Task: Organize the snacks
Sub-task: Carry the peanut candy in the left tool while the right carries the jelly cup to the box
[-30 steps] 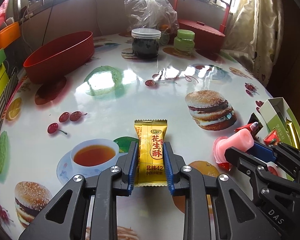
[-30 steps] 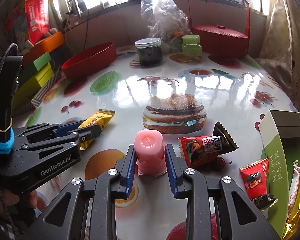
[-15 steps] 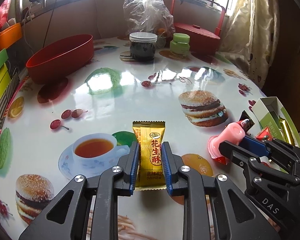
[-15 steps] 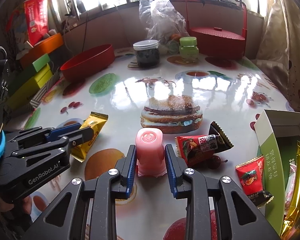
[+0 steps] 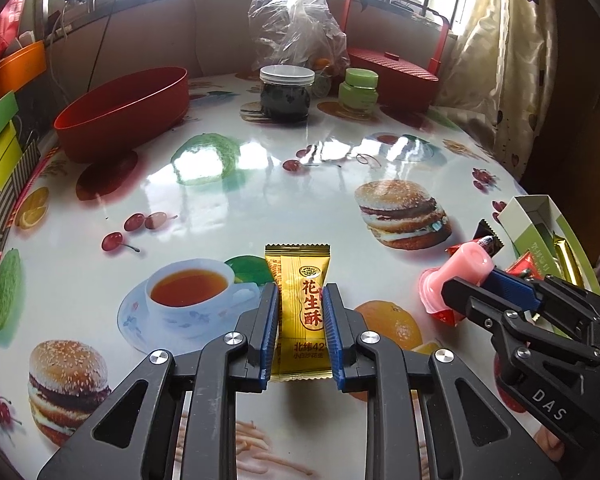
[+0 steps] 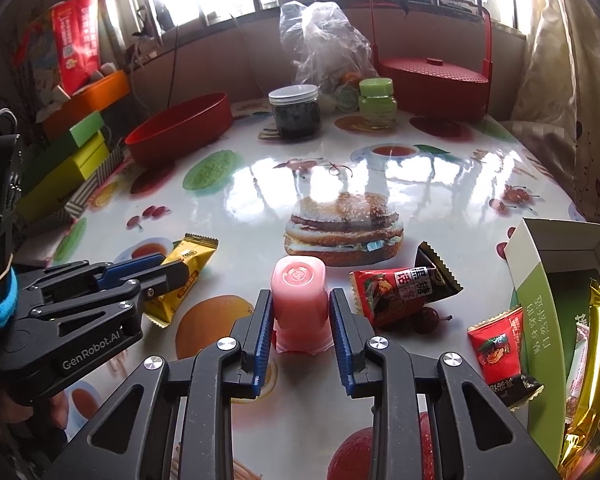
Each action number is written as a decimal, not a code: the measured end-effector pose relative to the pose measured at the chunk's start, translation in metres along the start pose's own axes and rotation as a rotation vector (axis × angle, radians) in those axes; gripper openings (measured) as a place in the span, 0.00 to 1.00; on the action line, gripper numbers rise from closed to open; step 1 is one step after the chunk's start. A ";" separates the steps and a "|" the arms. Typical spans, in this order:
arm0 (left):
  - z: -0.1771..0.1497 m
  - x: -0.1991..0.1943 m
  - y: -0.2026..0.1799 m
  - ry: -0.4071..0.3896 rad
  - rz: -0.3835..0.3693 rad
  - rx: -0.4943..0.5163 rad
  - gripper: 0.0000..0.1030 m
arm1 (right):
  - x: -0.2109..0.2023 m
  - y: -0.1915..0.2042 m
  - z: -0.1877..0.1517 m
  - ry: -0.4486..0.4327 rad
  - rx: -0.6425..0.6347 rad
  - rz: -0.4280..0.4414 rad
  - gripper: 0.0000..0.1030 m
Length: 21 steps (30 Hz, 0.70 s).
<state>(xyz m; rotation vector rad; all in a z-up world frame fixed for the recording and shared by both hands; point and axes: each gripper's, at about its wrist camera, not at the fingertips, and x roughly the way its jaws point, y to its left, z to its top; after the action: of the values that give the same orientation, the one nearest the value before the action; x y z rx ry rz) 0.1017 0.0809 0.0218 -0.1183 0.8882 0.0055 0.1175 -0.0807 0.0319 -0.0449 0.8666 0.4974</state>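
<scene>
My left gripper [image 5: 300,300] is shut on a yellow peanut-candy packet [image 5: 302,304] and holds it over the printed tablecloth; it also shows in the right wrist view [image 6: 182,272]. My right gripper [image 6: 300,304] is shut on a pink jelly cup [image 6: 299,300], which also shows in the left wrist view [image 5: 458,276]. A red-and-black candy packet [image 6: 404,286] and a small red packet [image 6: 498,346] lie right of the cup. An open green-and-white box [image 6: 540,312] with gold wrappers stands at the right edge.
A red oval bowl [image 5: 124,112] sits at the back left. A dark jar [image 5: 286,94], a green jar [image 5: 358,88], a plastic bag [image 5: 296,24] and a red basket [image 5: 392,72] stand at the back. Coloured boxes [image 6: 72,152] are stacked on the left.
Both grippers have lifted a little and drawn back with their snacks held. The left jaws have closed tighter on the yellow packet.
</scene>
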 end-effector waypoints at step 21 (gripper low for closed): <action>-0.001 -0.022 -0.016 -0.034 -0.030 0.025 0.23 | -0.019 -0.004 -0.002 -0.031 0.011 -0.008 0.26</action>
<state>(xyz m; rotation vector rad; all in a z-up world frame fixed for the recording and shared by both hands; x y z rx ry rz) 0.0873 0.0656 0.0398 -0.1082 0.8517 -0.0312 0.1074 -0.0923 0.0442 -0.0310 0.8388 0.4845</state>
